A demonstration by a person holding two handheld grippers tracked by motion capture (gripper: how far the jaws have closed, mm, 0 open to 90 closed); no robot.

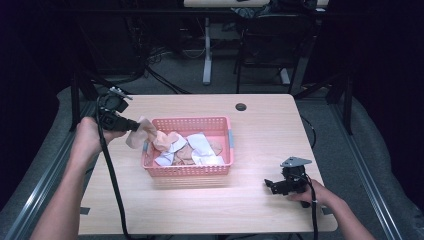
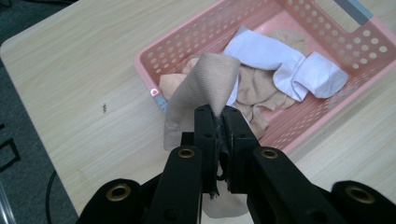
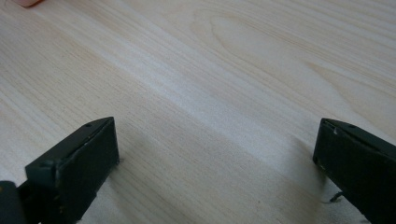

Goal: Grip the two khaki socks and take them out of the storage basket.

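While socks [image 1: 192,148] fill pink basket [image 1: 187,170], one lifted

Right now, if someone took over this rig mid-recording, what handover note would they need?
Left tool: shut on a beige sock, held at the pink basket's left end, above the table.
Right tool: open, nothing between its jaws, low over the table to the right of the basket.
Basket: white and beige socks inside.
Done: one sock gripped.
Left: probably sorting the other socks.
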